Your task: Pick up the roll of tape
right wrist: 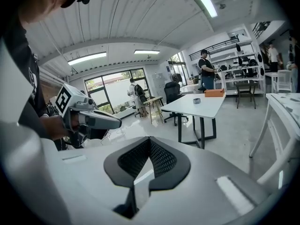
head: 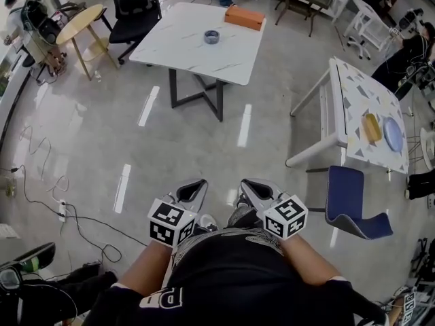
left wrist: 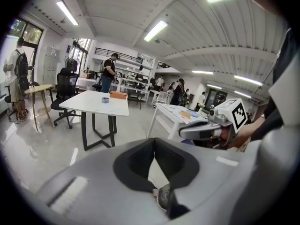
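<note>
- Logged stage as pre-approach: nothing lifted, nothing touched, nothing reached for.
- Located tape (head: 211, 37) on white table (head: 177, 53), toward the far side, near an orange box (head: 244, 17) but apart from it. Well apart from both grippers, across a stretch of open floor.
- Confirmed tape on the same table in both gripper views (small there, no detail to read).
- Read left gripper (head: 194, 185) as closed at the tips, with nothing between the jaws.
- Read right gripper (head: 253, 185) likewise: closed at the tips and empty.
- Noted both grippers held close to the body, side by side, pointing roughly toward the table.
- Judged remaining work as in effect all of it: walk up to the table, open one set of jaws, close over the wall of the ring, lift.
- Judged tape as lying flat, hole upward, so ring axis vertical. Round in plan, hence no long axis across the tabletop and no preferred heading for the approach.
- Could not tell where the loose end sits.
</note>
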`<state>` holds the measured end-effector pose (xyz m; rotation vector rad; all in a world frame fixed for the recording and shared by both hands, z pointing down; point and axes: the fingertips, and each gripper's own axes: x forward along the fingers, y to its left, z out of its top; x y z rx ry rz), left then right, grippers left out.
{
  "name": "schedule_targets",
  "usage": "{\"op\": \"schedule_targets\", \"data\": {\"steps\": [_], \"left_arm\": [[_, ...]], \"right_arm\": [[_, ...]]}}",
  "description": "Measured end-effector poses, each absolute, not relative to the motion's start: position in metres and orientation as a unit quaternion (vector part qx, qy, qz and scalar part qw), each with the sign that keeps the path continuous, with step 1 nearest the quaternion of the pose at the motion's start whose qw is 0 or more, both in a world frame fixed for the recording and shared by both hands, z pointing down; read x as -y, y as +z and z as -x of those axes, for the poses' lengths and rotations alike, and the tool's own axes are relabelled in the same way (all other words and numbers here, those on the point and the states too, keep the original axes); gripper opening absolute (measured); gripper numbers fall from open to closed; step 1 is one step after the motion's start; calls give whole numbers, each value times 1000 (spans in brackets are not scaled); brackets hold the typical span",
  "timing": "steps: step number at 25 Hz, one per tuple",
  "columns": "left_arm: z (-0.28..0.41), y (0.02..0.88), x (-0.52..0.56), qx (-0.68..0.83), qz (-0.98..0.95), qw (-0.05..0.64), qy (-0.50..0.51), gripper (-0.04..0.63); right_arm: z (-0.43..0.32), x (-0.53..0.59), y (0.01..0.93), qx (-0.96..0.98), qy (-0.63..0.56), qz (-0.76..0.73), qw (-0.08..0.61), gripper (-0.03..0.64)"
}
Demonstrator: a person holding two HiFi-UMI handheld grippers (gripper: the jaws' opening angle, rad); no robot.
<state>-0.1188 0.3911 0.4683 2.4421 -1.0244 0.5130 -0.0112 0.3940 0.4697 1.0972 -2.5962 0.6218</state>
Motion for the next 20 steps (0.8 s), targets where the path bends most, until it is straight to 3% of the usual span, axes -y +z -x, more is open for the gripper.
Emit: {"op": "schedule_targets", "data": {"steps": [20], "left_arm": [[89,459,-258,397,-871,221,187,60]], "right_arm": [[-19,-242,460,902,216,-359,107,-5]]}}
